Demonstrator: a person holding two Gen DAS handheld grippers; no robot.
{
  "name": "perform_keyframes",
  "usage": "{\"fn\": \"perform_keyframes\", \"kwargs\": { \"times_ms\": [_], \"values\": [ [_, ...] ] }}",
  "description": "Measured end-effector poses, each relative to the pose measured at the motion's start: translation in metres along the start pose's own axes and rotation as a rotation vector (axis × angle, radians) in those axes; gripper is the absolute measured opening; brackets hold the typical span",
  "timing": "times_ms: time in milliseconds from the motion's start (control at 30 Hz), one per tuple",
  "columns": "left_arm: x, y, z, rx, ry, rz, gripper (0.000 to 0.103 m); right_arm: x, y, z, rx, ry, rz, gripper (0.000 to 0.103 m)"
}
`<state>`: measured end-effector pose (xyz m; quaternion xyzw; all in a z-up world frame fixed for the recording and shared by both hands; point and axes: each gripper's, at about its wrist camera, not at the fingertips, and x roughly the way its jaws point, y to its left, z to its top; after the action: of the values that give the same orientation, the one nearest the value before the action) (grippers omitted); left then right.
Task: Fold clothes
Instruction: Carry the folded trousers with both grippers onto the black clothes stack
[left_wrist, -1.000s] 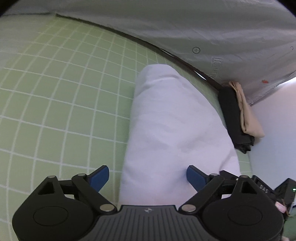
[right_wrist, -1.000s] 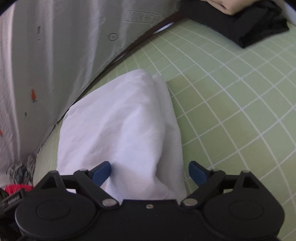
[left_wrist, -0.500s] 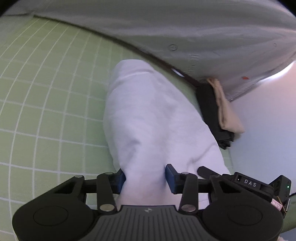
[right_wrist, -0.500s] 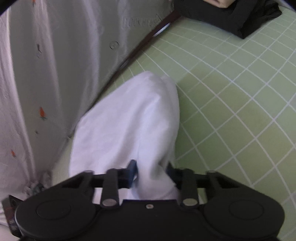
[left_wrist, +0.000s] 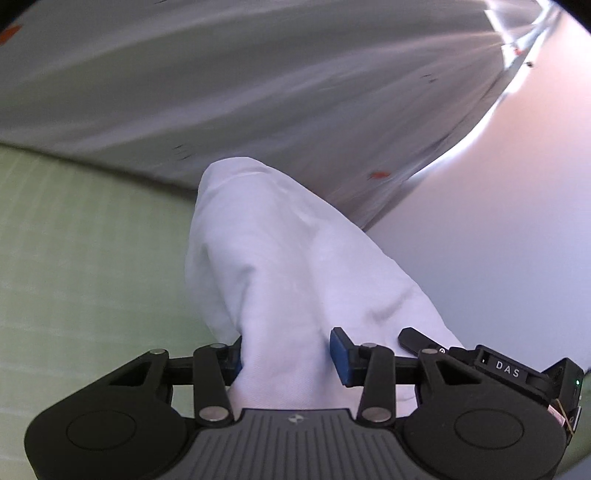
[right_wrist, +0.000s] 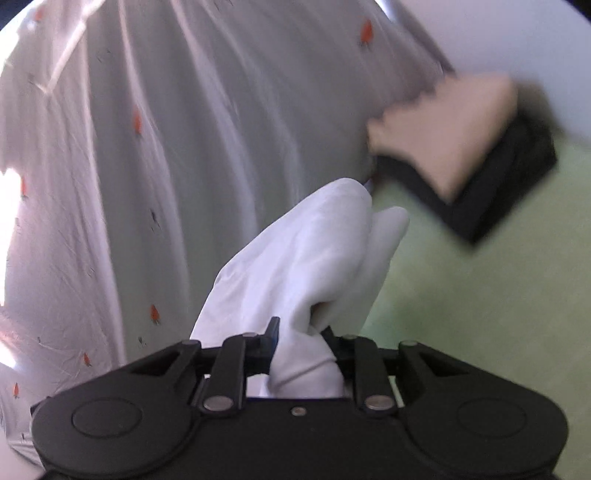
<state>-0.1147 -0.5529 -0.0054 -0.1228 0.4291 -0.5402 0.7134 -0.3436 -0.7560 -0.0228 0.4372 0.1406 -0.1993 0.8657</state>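
Here, around my two grippers, I count three pieces of clothing. Off to the right in the right wrist view, a tan folded garment (right_wrist: 450, 136) lies on top of a black folded garment (right_wrist: 498, 192), the pair stacked on the green bed cover (right_wrist: 498, 314) near the pale wall (right_wrist: 480, 33). Both are blurred, so I cannot make out their weave. Behind everything hangs a thin, translucent white curtain (right_wrist: 166, 129), creased in long vertical folds and dotted with small orange-red marks; it blocks the whole far side in both views.

The third piece is the white garment (left_wrist: 288, 266), soft and matte, bunched into a rounded, drooping roll with shallow wrinkles. It hangs between my two tools, raised above the green cover. My left gripper (left_wrist: 286, 356) is clamped on one end of it, the blue pads (left_wrist: 340, 356) pressing the cloth from both sides. My right gripper (right_wrist: 301, 345) is pinched tight on the other end, where the fabric gathers into a narrow neck and then swells into two rounded lobes.

In the left wrist view, the right gripper's black body, marked DAS, shows at the lower right, just beside mine. The green cover (left_wrist: 92, 277) there is smeared by motion.
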Motion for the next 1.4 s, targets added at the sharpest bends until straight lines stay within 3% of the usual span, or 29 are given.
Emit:
{"fn": "perform_keyframes", "kwargs": {
  "times_ms": [100, 333, 400, 467, 500, 567, 600, 667, 700, 767, 800, 867, 933, 1133, 1267, 1400],
  "values": [
    [0.036, -0.048, 0.002, -0.018, -0.067, -0.031, 0.044, -0.020, -0.018, 0.056, -0.082, -0.051, 0.020, 0.020],
    [0.161, -0.083, 0.045, 0.024, -0.119, 0.107, 0.044, -0.035, -0.061, 0.190, -0.253, -0.175, 0.009, 0.020],
    [0.197, -0.092, 0.058, 0.037, -0.133, 0.147, 0.054, -0.020, -0.070, 0.223, -0.332, -0.185, -0.038, 0.024],
    [0.232, -0.102, 0.070, 0.049, -0.147, 0.187, 0.059, 0.015, -0.082, 0.249, -0.457, -0.157, -0.122, 0.055],
    [0.250, -0.106, 0.076, 0.055, -0.154, 0.207, 0.059, 0.037, -0.090, 0.259, -0.530, -0.143, -0.190, 0.079],
    [0.286, -0.116, 0.089, 0.067, -0.169, 0.247, 0.061, 0.083, -0.100, 0.261, -0.680, -0.132, -0.372, 0.075],
    [0.304, -0.121, 0.095, 0.074, -0.176, 0.267, 0.065, 0.099, -0.102, 0.259, -0.746, -0.145, -0.423, 0.074],
    [0.311, -0.116, 0.094, 0.087, -0.168, 0.281, 0.071, 0.116, -0.100, 0.249, -0.831, -0.253, -0.404, 0.081],
    [0.313, -0.114, 0.093, 0.094, -0.164, 0.288, 0.071, 0.125, -0.099, 0.244, -0.845, -0.300, -0.392, 0.089],
    [0.318, -0.109, 0.092, 0.108, -0.156, 0.301, 0.074, 0.156, -0.108, 0.242, -0.822, -0.264, -0.383, 0.090],
    [0.321, -0.107, 0.091, 0.115, -0.151, 0.307, 0.082, 0.173, -0.114, 0.242, -0.805, -0.231, -0.379, 0.089],
    [0.326, -0.102, 0.090, 0.129, -0.143, 0.320, 0.087, 0.208, -0.137, 0.240, -0.747, -0.138, -0.390, 0.086],
    [0.332, -0.097, 0.088, 0.142, -0.134, 0.333, 0.093, 0.221, -0.155, 0.235, -0.684, -0.134, -0.364, 0.088],
    [0.347, -0.082, 0.084, 0.184, -0.109, 0.371, 0.096, 0.215, -0.143, 0.235, -0.697, -0.149, -0.380, 0.092],
    [0.304, -0.101, 0.057, 0.248, -0.114, 0.355, 0.096, 0.187, -0.128, 0.226, -0.687, -0.183, -0.385, 0.097],
    [0.259, -0.119, 0.030, 0.314, -0.120, 0.337, 0.096, 0.128, -0.101, 0.211, -0.646, -0.236, -0.356, 0.100]
  ]
}}
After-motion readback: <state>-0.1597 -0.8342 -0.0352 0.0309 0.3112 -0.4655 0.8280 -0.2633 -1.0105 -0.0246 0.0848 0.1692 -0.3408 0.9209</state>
